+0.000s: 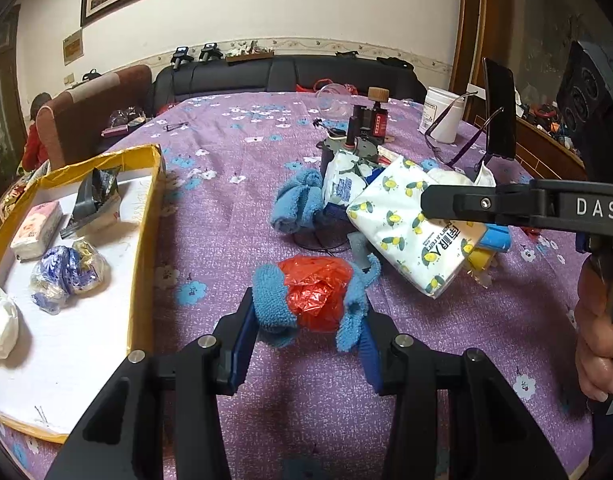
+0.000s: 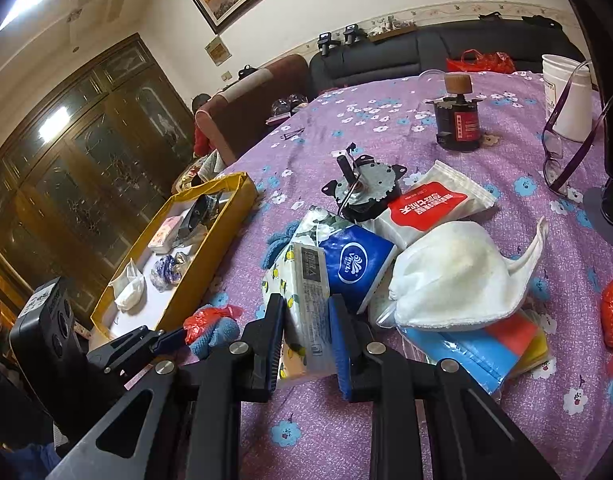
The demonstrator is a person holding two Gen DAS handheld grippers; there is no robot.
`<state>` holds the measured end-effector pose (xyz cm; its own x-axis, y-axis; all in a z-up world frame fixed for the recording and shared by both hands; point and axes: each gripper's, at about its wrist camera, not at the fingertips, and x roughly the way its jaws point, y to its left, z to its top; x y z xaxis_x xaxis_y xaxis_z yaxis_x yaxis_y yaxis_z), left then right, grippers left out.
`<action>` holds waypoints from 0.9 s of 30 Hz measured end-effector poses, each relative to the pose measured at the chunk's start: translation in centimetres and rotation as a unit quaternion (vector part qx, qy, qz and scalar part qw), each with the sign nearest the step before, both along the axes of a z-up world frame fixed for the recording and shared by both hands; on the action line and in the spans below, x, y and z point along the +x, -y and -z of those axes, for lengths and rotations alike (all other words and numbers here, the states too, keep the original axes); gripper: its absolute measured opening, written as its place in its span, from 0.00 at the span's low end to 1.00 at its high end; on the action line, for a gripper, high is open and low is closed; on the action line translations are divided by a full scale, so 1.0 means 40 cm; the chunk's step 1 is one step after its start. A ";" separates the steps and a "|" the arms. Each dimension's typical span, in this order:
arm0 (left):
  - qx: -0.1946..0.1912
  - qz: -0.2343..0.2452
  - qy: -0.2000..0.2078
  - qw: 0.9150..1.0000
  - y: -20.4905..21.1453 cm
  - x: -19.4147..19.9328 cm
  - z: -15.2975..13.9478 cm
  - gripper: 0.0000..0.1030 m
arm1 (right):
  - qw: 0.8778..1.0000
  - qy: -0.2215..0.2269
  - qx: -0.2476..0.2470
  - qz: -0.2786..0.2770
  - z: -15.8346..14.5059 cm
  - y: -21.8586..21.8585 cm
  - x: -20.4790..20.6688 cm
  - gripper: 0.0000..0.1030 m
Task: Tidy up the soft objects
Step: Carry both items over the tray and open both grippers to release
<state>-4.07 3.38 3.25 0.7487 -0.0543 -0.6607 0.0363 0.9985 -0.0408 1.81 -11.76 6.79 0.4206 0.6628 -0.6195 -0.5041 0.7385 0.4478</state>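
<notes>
My left gripper (image 1: 308, 316) is shut on a bundle of blue fluffy cloth (image 1: 272, 304) wrapped around a red plastic bag (image 1: 318, 294), just above the purple tablecloth. My right gripper (image 2: 306, 320) is shut on a lemon-print tissue pack (image 2: 304, 300); the pack also shows in the left wrist view (image 1: 410, 224), under the right gripper's finger. A yellow-rimmed box (image 1: 144, 216) with a white floor sits left; it holds a pink tissue pack (image 1: 36, 230), a blue-white bag (image 1: 66, 274) and a white cloth (image 1: 0, 326).
A pile lies mid-table: another blue cloth (image 1: 298, 200), a Vinda tissue pack (image 2: 356, 264), a white towel (image 2: 458, 280), a red-white pouch (image 2: 430, 204), coloured bags (image 2: 482, 344), a metal motor (image 2: 360, 188). Behind stand a dark bottle (image 2: 458, 124), glasses (image 2: 562, 148), a white cup (image 2: 566, 96).
</notes>
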 end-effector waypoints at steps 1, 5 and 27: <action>0.001 -0.001 0.002 1.000 0.000 -0.001 -0.003 0.43 | 1.000 0.001 0.001 -0.001 -0.001 0.000 0.000 0.24; -0.004 -0.002 0.012 1.000 -0.008 -0.011 -0.025 0.43 | 1.000 0.005 0.001 -0.003 -0.004 -0.001 -0.002 0.24; -0.062 -0.081 0.082 0.991 -0.223 -0.117 -0.148 0.43 | 0.999 0.009 -0.005 -0.050 -0.066 -0.113 -0.065 0.25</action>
